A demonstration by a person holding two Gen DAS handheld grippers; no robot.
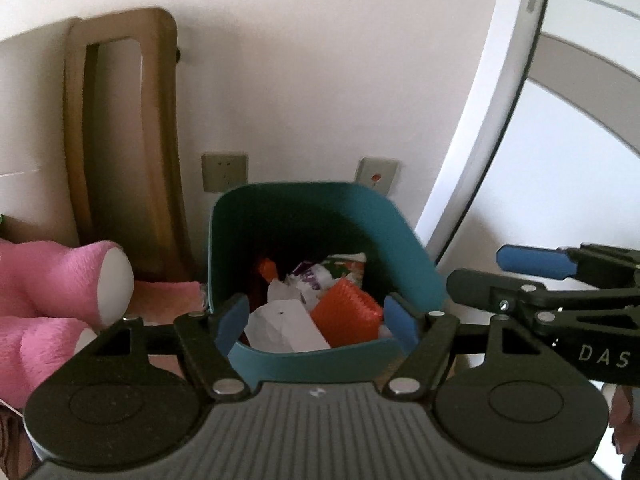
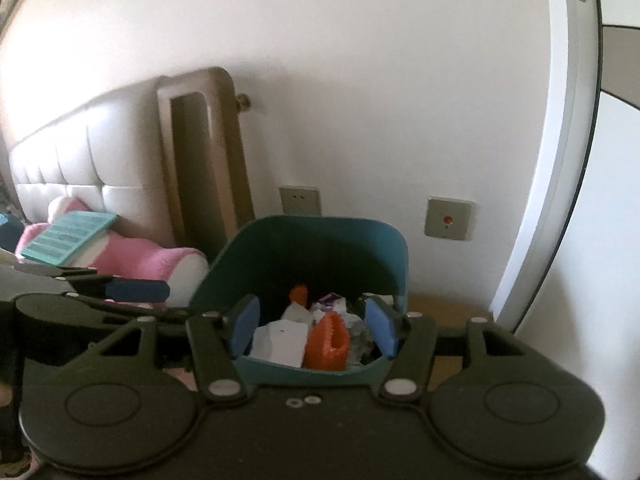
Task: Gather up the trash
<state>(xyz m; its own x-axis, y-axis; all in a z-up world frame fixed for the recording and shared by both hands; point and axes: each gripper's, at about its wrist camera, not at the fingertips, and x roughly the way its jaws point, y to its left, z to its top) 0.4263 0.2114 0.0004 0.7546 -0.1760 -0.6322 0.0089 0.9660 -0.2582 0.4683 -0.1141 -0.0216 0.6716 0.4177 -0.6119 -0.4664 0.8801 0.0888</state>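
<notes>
Hovering both grippers over the teal plastic waste bin [image 1: 320, 216], which stands against the white wall. My left gripper [image 1: 316, 320] and right gripper [image 2: 312, 326] are both spread wide, gripping nothing. Trash lies inside: white crumpled paper [image 1: 284, 328], an orange ridged plastic piece [image 2: 330, 340], a printed wrapper [image 1: 344, 266].
</notes>
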